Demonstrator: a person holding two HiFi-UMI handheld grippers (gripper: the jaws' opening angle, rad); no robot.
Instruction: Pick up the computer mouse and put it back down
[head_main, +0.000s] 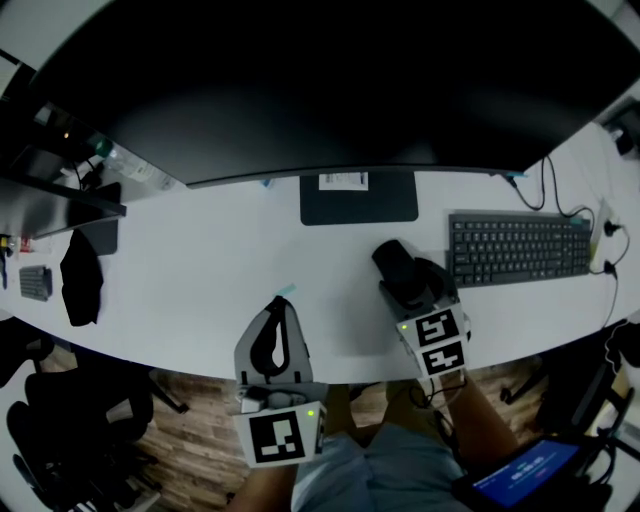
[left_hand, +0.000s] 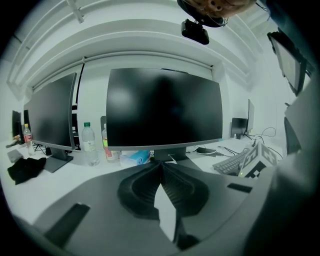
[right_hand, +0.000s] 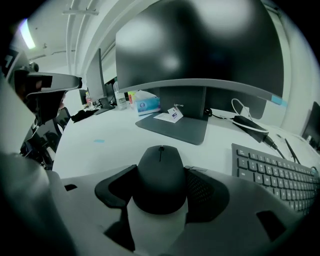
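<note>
Computer mouse (right_hand: 160, 170) noted clamped between right gripper (right_hand: 159, 182) jaws on table (right_hand: 100, 145); left gripper (left_hand: 161, 166) jaws together. Judged best lifted straight, level.

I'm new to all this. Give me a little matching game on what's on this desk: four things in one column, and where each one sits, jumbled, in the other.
Things:
1. computer mouse
2. keyboard
3. water bottle
4. black cloth

Places:
A. crumpled at the far left of the desk
B. between the jaws of the right hand-held gripper
C. lying flat, right of the monitor stand
D. upright, left of the big monitor

Pairs: 1-B, 2-C, 3-D, 4-A.
</note>
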